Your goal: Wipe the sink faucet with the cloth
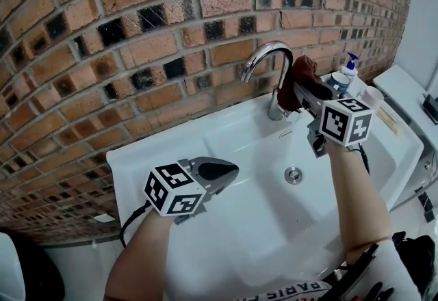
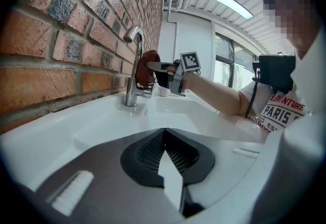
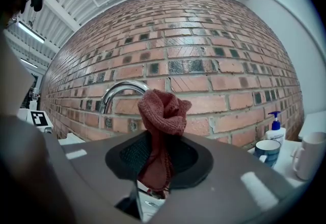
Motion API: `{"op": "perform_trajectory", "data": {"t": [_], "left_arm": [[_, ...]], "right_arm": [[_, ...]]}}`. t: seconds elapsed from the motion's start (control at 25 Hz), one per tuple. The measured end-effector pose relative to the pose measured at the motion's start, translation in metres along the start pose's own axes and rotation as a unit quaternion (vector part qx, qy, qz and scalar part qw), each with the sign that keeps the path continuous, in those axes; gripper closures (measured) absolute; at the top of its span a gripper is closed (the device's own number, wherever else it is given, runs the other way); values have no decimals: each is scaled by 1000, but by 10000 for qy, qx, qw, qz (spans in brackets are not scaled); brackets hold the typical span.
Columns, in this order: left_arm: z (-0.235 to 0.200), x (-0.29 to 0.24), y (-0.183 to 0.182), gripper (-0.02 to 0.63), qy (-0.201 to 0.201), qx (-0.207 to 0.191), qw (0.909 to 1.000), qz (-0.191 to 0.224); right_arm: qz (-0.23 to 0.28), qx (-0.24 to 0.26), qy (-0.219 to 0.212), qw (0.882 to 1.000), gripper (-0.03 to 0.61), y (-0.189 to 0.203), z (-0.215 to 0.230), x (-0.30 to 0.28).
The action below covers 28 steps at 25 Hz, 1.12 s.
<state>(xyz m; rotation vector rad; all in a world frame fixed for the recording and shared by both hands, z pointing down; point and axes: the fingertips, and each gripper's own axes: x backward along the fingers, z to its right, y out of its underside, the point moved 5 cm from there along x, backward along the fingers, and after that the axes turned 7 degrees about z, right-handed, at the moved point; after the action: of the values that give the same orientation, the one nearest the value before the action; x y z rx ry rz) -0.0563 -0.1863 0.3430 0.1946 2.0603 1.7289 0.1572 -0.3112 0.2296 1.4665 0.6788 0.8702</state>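
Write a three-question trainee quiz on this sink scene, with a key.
1. Multiple choice: what is the right gripper shut on?
A a sponge
B the red-brown cloth
C a soap bottle
2. Fill in: in the head view, the cloth is held at the ____ side of the faucet.
3. True or false: the left gripper is shut on the faucet.

Key
1. B.
2. right.
3. False: it is shut on nothing, hovers over the sink basin and is well apart from the faucet.
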Motion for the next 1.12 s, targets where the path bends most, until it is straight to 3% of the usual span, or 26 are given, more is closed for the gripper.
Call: {"op": "perform_trajectory", "data": {"t": [0.28,0.48,0.8,1.12], "left_arm": [[0,0,1,614,4,6,10000,-2],[1,0,1,614,4,1,10000,-3],[1,0,1,614,13,5,10000,2],[1,0,1,614,3,9,10000,1]], "right_arm": [[223,270,-418,9985,486,-20,-33,0],[55,560,-629,9964,486,-12,-49,-12],[-510,488,-374,9968,485,21,-33,-28],[-644,579,-263,9959,485,27,-30,-30]]}}
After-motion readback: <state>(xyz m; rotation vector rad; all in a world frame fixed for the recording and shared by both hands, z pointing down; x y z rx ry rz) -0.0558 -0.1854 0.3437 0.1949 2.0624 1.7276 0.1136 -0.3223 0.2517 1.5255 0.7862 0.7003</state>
